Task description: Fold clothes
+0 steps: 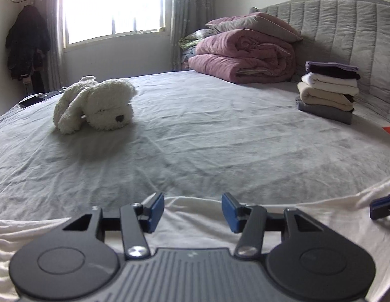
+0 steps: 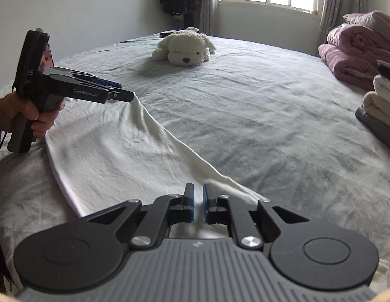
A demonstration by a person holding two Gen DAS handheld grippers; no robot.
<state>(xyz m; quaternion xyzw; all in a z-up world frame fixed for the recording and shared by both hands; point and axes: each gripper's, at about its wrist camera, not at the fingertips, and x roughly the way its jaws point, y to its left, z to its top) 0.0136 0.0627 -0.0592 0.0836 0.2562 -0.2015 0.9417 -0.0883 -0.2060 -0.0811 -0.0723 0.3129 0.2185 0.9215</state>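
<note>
A white garment (image 2: 114, 156) lies spread on the grey bed sheet (image 2: 245, 115), its far edge forming a raised ridge between the two grippers. My left gripper (image 1: 192, 211) hovers open over the garment (image 1: 195, 229), with nothing between its blue pads. In the right wrist view the left gripper (image 2: 124, 93) appears side-on in a person's hand (image 2: 31, 115), its tips at the garment's far corner. My right gripper (image 2: 198, 206) stands only slightly open, with a fold of the white cloth in the narrow gap. Its tip also shows at the left wrist view's edge (image 1: 382, 207).
A white plush dog (image 1: 94, 103) lies on the far left of the bed. A stack of folded clothes (image 1: 328, 90) stands by the padded headboard (image 1: 346, 25). Pink quilts and pillows (image 1: 245, 55) are piled at the back. A dark phone (image 1: 31, 100) rests near the bed's far corner.
</note>
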